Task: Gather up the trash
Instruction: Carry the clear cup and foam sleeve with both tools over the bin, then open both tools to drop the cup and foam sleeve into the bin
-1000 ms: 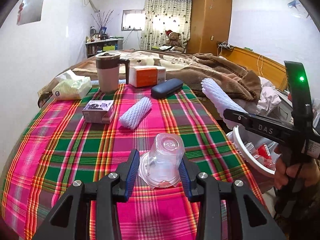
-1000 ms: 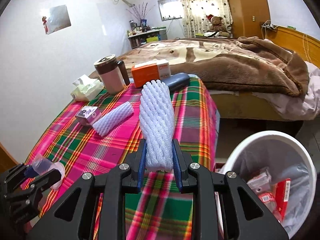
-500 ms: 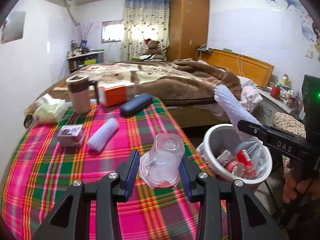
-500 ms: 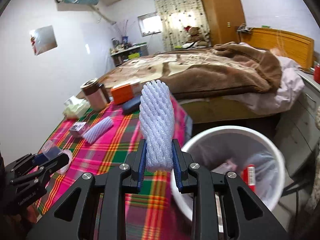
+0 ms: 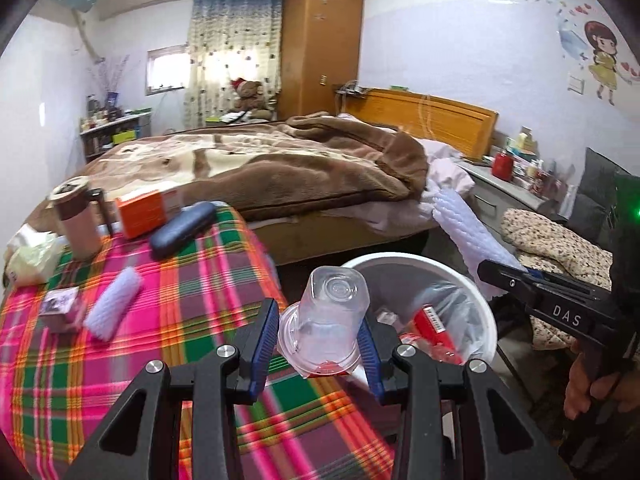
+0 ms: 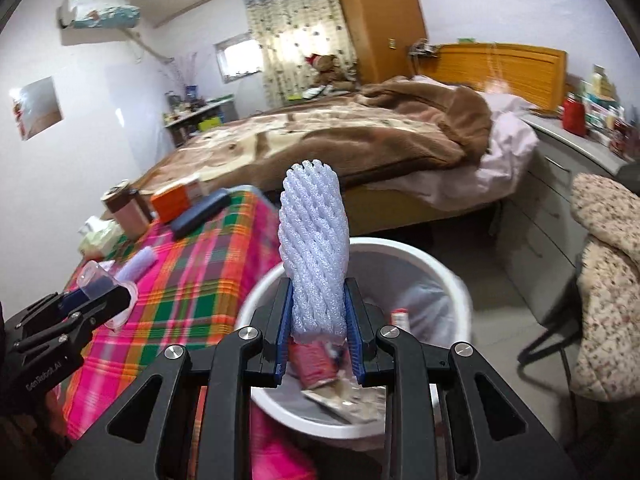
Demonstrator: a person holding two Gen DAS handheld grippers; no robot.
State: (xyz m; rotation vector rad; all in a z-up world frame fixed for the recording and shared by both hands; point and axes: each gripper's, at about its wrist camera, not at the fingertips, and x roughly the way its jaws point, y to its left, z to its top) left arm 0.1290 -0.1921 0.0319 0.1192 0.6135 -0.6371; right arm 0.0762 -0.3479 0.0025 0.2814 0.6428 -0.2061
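Having swung off the table [image 5: 120, 360], both grippers now reach the bin [image 5: 486, 312] at 3 o'clock, left gripper [image 5: 318, 344] clamping the plastic cup [image 5: 326, 320], right gripper [image 6: 319, 330] pinching the foam net [image 6: 314, 256], ready for release.

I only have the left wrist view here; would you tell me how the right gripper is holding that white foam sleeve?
Observer: The right gripper is shut on the foam net sleeve near its lower end, and most of the sleeve stands up past the fingertips.
Operator: Thank you. Is it over the bin?
Observer: In the right wrist view the white trash bin opens directly behind and below the sleeve.
Operator: And how does my cup look from there?
Observer: The clear plastic cup sits clamped in the left gripper above the plaid tablecloth, left of the bin's rim.
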